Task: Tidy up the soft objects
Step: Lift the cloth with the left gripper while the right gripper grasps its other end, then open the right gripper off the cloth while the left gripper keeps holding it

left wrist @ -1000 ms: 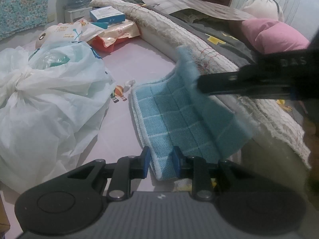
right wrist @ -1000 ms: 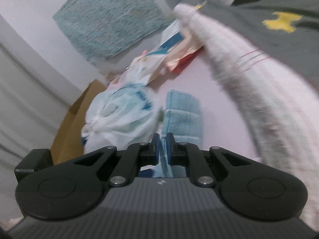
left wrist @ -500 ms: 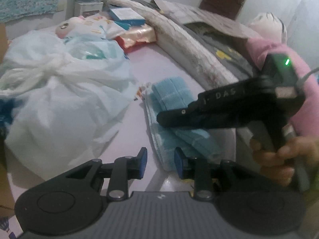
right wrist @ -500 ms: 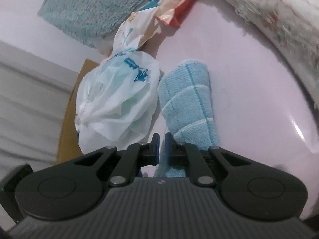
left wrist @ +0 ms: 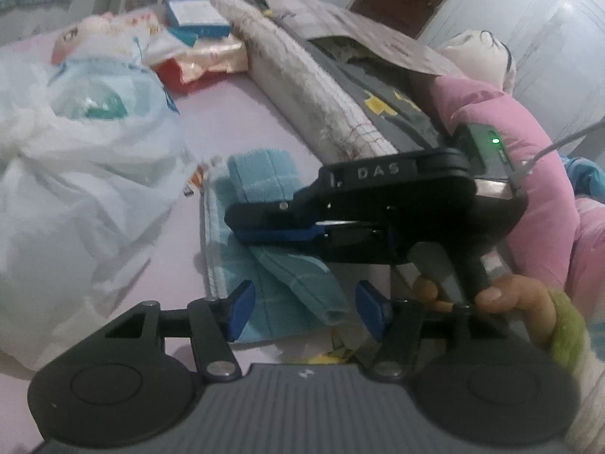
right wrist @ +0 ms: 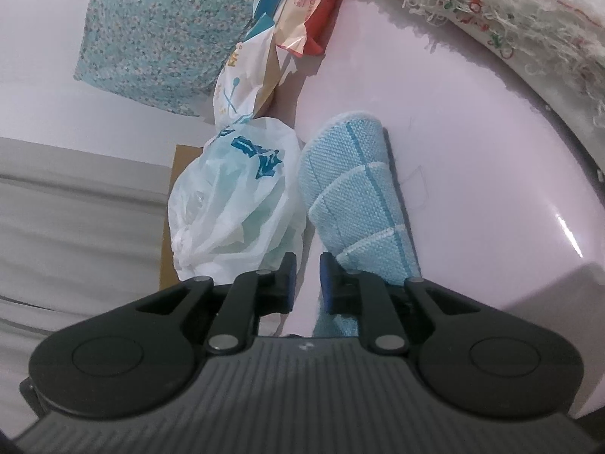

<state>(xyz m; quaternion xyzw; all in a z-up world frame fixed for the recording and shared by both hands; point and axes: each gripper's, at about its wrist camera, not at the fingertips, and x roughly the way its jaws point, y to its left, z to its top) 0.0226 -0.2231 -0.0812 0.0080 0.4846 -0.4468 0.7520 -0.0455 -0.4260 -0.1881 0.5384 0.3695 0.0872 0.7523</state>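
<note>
Folded blue towel (left wrist: 264, 227) lies between the left gripper's (left wrist: 302, 308) wide fingers; right gripper's (right wrist: 307, 282) narrowly parted fingers hover above.

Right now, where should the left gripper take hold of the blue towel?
Probably the folded near edge of the blue towel, which lies just ahead between the open left gripper pads. Come in low from the near side; the right gripper already covers the middle.

1. The tied white plastic bag (left wrist: 75, 189) bulks close along the left edge of the folded blue checked towel (left wrist: 261, 189).
2. The rolled cream fringed blanket (left wrist: 314, 87) walls off the right.
3. Bare pink floor (left wrist: 230, 113) lies open between them, beyond the towel.
</note>
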